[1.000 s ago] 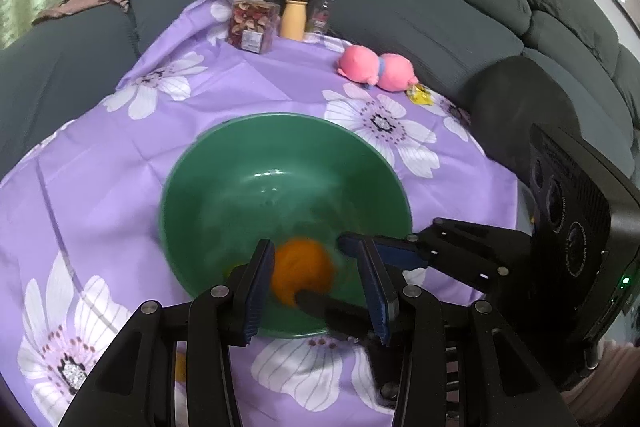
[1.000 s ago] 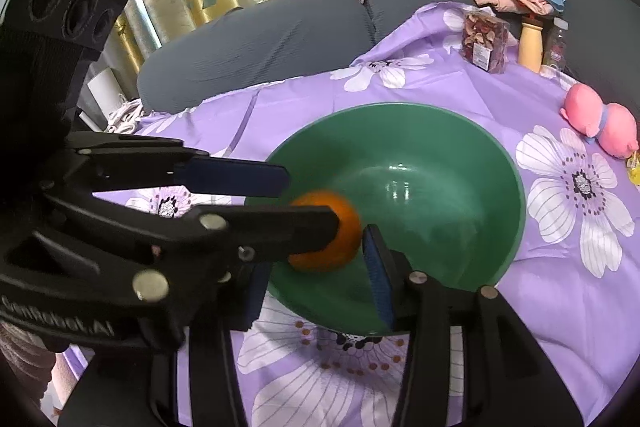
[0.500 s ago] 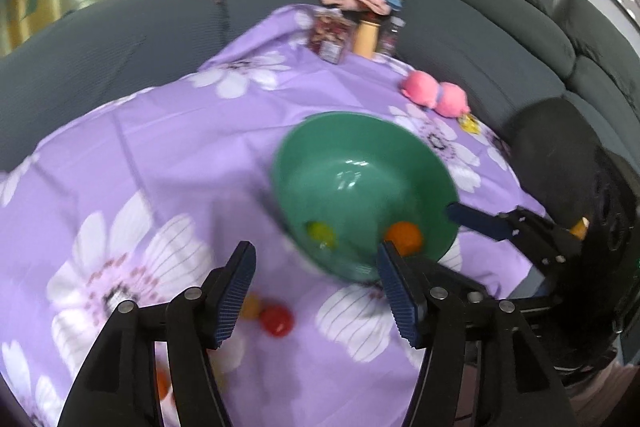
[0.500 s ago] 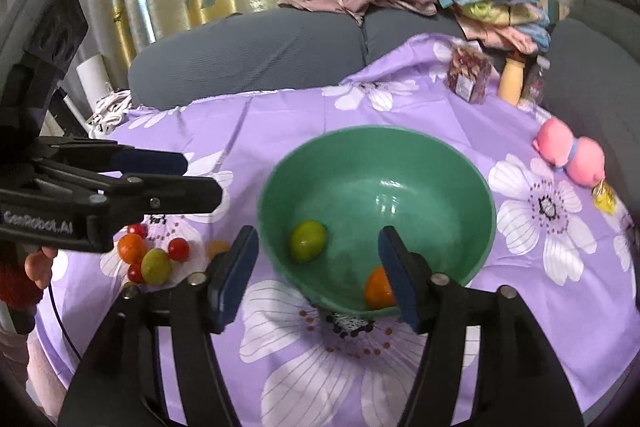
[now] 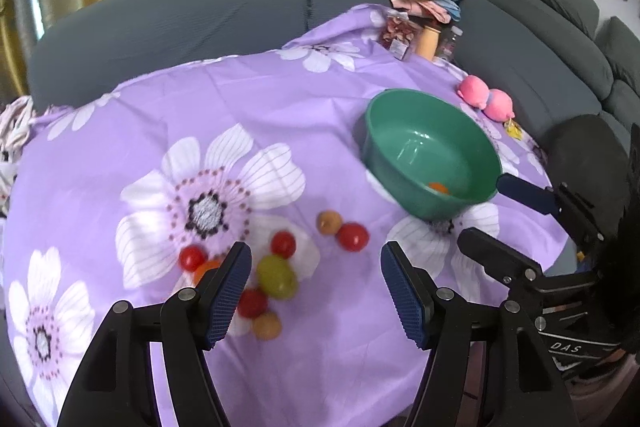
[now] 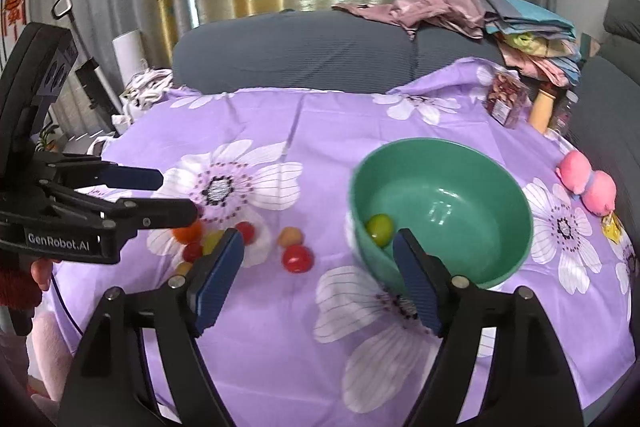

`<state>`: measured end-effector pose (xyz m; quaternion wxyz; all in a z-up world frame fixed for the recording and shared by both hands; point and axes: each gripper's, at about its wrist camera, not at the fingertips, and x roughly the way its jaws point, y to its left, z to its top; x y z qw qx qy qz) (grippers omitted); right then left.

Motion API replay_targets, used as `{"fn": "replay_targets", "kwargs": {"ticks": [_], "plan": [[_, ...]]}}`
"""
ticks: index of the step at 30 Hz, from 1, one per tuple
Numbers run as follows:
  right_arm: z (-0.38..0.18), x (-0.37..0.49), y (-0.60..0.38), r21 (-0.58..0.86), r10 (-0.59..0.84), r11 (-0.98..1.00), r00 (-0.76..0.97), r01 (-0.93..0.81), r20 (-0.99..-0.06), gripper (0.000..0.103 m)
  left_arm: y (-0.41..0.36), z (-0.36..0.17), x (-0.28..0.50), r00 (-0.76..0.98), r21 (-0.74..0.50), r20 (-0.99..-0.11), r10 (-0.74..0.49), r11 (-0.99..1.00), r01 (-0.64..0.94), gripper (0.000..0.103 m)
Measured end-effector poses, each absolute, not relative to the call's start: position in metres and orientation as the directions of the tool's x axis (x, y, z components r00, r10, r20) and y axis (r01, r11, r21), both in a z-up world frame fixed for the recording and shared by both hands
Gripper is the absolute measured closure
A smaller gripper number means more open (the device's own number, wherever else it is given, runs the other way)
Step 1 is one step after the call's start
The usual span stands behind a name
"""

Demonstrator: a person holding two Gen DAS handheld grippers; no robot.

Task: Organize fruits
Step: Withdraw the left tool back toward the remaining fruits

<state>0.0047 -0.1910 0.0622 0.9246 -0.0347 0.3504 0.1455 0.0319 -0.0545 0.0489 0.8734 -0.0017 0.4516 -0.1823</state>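
A green bowl (image 5: 404,147) (image 6: 500,255) stands on the purple flowered tablecloth (image 5: 240,99). An orange fruit (image 5: 438,187) and a green fruit (image 6: 379,225) lie inside it. Several loose fruits lie on the cloth left of the bowl: red ones (image 5: 352,237) (image 6: 297,259), a green one (image 5: 277,277), small peach ones (image 5: 329,221) (image 6: 289,237) and an orange one (image 6: 187,231). My left gripper (image 5: 316,287) is open and empty, hovering over the loose fruits. My right gripper (image 6: 318,271) is open and empty, between the fruits and the bowl.
A pink plush toy (image 5: 486,99) (image 6: 588,183) lies right of the bowl. A snack box (image 6: 505,99) and bottles (image 6: 542,107) stand at the far edge. A grey sofa (image 5: 200,23) with piled clothes (image 6: 440,3) surrounds the table.
An orange fruit was dropped into the bowl. Both grippers then opened wide, pulled back from the bowl and swung left toward the loose fruits.
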Motion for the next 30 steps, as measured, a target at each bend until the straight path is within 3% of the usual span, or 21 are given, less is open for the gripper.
{"fn": "replay_targets", "kwargs": {"ticks": [30], "plan": [[0.064,-0.017,-0.140,0.005,0.283,0.925,0.677,-0.381,-0.680,0.025,-0.012,0.036,-0.011,0.528,-0.194,-0.793,-0.303,0.948,0.253,0.036]]}}
